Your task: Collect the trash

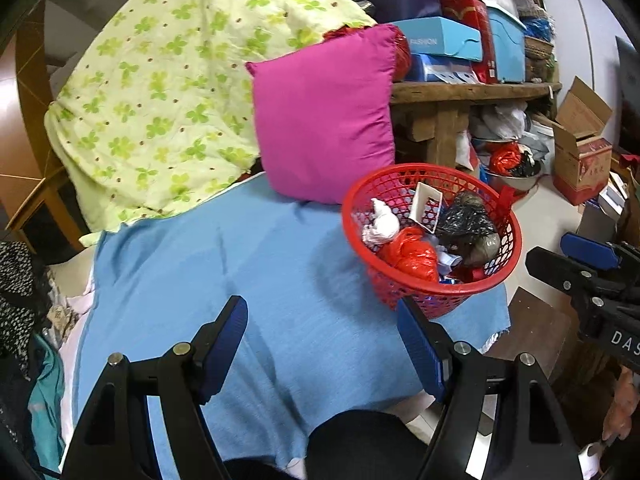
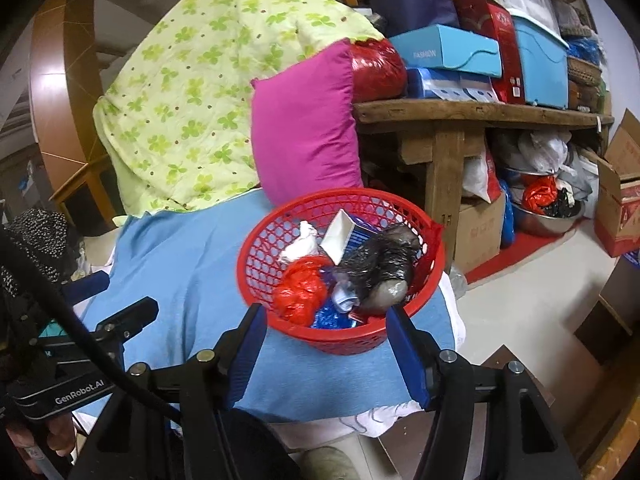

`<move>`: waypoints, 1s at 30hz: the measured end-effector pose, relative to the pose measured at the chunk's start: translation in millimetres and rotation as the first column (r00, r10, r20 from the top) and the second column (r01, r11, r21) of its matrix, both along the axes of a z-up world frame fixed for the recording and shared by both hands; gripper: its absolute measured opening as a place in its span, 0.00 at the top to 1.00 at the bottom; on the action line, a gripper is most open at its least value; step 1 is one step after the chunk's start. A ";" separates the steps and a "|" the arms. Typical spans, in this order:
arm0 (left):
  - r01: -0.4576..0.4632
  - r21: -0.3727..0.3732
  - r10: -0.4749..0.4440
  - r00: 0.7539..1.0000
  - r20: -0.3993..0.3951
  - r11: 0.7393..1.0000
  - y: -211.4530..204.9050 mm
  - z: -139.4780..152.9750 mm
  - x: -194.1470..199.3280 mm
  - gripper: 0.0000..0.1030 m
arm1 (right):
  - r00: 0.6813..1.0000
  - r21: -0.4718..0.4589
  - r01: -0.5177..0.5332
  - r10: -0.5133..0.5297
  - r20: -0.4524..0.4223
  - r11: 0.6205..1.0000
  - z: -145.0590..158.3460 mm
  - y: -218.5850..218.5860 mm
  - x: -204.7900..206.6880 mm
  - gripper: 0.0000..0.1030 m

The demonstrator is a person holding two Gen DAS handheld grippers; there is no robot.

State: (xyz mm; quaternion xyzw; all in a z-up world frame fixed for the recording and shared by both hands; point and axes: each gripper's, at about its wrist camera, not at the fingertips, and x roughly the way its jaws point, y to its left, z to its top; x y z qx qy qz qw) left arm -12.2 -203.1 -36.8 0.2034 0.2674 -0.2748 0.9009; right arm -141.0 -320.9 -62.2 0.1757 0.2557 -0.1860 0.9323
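Cluttered room, blue-covered bed (image 1: 240,280) in front. Red basket (image 2: 256,256) near bed's corner, within reach, already holding trash: red bag (image 2: 300,292), black bag (image 2: 372,268), tissue (image 1: 380,224). Left gripper (image 1: 320,344) and right gripper (image 2: 326,352) both apart, holding nothing, hovering just short of basket.

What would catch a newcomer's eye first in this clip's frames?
Probably the red basket of trash sitting at the edge of the blue cloth, crammed with a crumpled red bag, a black bag and white tissue. Behind it a magenta pillow leans against a green clover-print blanket.
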 end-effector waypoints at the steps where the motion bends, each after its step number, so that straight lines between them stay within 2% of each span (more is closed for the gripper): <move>1: -0.006 -0.004 0.006 1.000 0.005 1.000 4.2 3.0 -2.6 0.25 | 1.000 -0.001 0.000 0.000 0.003 1.000 2.0 3.7 -2.0 0.36; 6: -0.024 -0.020 0.025 0.999 0.033 1.000 17.7 16.6 -12.0 0.25 | 1.000 -0.016 0.007 -0.007 0.020 1.000 15.0 16.4 -12.2 0.36; 13: -0.043 -0.058 0.048 0.996 0.080 0.997 37.7 41.8 -28.6 0.24 | 0.999 -0.096 0.001 0.004 0.049 0.995 40.5 39.7 -29.4 0.36; 24: -0.076 -0.110 0.092 0.985 0.146 0.991 65.6 75.6 -54.2 0.22 | 0.993 -0.171 -0.031 0.050 0.111 0.985 72.6 75.2 -52.3 0.35; 30: -0.109 -0.131 0.132 0.976 0.176 0.985 81.1 89.6 -66.8 0.21 | 0.989 -0.183 -0.030 0.055 0.137 0.983 83.5 85.6 -62.8 0.34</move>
